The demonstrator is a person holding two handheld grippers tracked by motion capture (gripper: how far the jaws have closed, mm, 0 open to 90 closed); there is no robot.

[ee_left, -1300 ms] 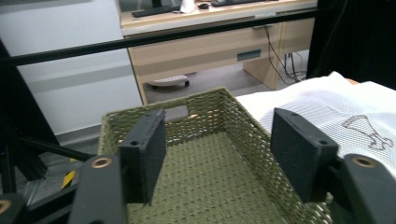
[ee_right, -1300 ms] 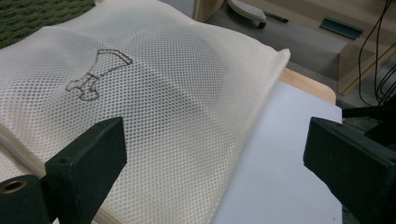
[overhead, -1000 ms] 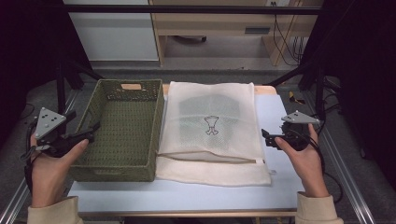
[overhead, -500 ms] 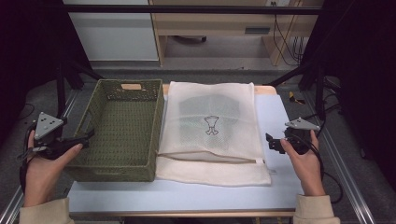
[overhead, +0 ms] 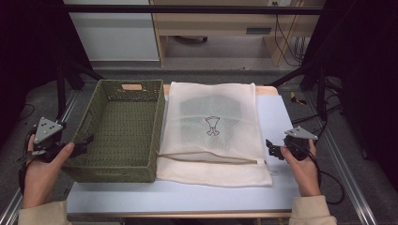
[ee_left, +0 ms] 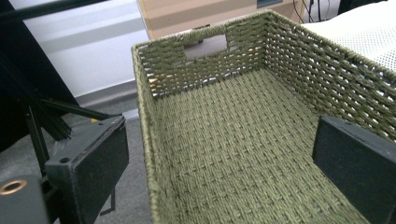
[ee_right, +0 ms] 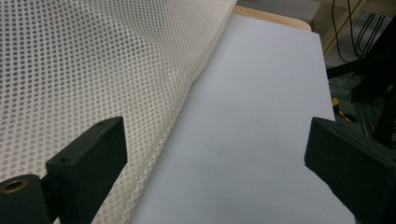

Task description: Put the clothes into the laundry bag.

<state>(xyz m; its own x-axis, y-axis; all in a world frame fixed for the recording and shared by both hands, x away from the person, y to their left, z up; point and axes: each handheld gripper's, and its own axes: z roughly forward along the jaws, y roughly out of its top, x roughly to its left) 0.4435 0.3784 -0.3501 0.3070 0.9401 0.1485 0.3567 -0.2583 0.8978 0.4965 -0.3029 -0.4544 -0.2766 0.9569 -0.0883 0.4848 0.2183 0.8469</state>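
While both tools stood open and empty, little looked done. The left gripper [overhead: 80, 146], jaws just widened, straddled the near left wall of the green woven rectangular basket [ee_left: 224, 154], unclamped. The right gripper [overhead: 276, 149] hung just right of the flat cream mesh laundry bag [ee_right: 93, 70] on the white table [ee_right: 261, 121]; lifting remained.

Basket [overhead: 126, 136]: olive green, woven weave.
Mesh bag [overhead: 213, 119]: cream, fine dotted perforations, small dark printed emblem at centre.
Table top [overhead: 277, 122]: pale grey-white, plain.
Gripper jaws: matt black.
Sleeves [overhead: 312, 213]: beige.
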